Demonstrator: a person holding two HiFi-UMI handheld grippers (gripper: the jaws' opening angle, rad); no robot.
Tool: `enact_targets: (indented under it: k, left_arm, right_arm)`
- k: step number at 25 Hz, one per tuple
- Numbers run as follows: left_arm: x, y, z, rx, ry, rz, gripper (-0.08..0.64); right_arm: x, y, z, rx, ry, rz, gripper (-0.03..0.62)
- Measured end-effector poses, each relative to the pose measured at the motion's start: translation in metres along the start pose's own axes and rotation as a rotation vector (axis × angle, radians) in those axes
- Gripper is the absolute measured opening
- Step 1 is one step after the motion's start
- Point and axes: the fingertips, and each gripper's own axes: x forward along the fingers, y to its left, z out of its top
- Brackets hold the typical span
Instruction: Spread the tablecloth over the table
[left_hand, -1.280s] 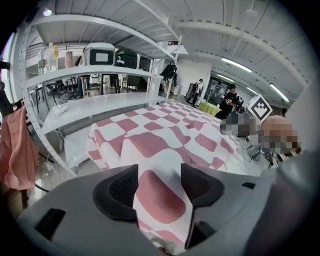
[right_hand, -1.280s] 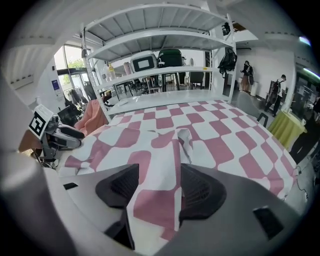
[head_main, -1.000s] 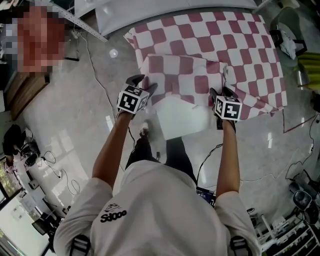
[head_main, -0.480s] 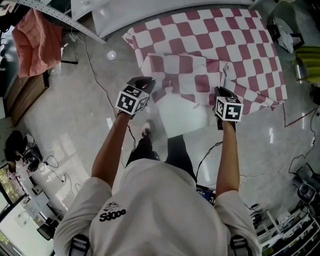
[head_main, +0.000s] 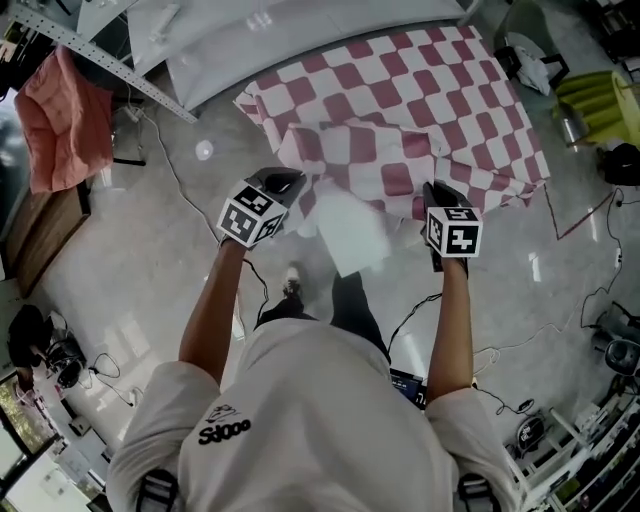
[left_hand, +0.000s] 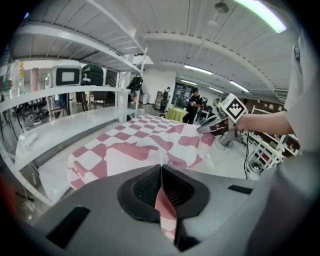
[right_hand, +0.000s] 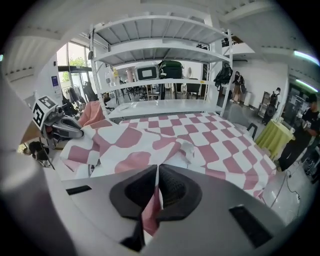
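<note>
In the head view, the red-and-white checked tablecloth (head_main: 400, 100) lies spread beside a white shelf rack (head_main: 250, 40), above the grey floor (head_main: 120, 260). Its near edge is folded back over itself and bunched. The left gripper (head_main: 284, 183) meets that edge at its left end, and the right gripper (head_main: 437, 192) meets it at its right end, the two well apart.

In the left gripper view, the left gripper (left_hand: 161, 170) has its jaws pressed together on a fold of the tablecloth (left_hand: 150, 140), and a strip of red and white cloth runs down between them. The right gripper (left_hand: 220, 122) shows across the cloth.

In the right gripper view, the right gripper (right_hand: 156, 175) also has its jaws pressed together on a fold of the tablecloth (right_hand: 200, 135), with pink cloth hanging between them. The left gripper (right_hand: 62, 127) holds the far corner, and the shelf rack (right_hand: 160, 80) stands behind.
</note>
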Motion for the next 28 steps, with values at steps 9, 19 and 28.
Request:
enact_targets:
  k: [9, 19, 28]
  left_arm:
    - [-0.035, -0.041, 0.012, 0.041, -0.068, -0.061, 0.031]
    - [-0.063, -0.093, 0.003, 0.070, -0.104, -0.169, 0.031]
    - [-0.078, -0.146, -0.003, 0.069, -0.108, -0.154, 0.031]
  right_arm:
    - [-0.075, 0.022, -0.011, 0.075, -0.065, -0.093, 0.025]
    - [-0.136, 0.041, -0.055, 0.100, -0.079, -0.185, 0.025]
    - [-0.169, 0.048, -0.093, 0.163, -0.116, -0.132, 0.025]
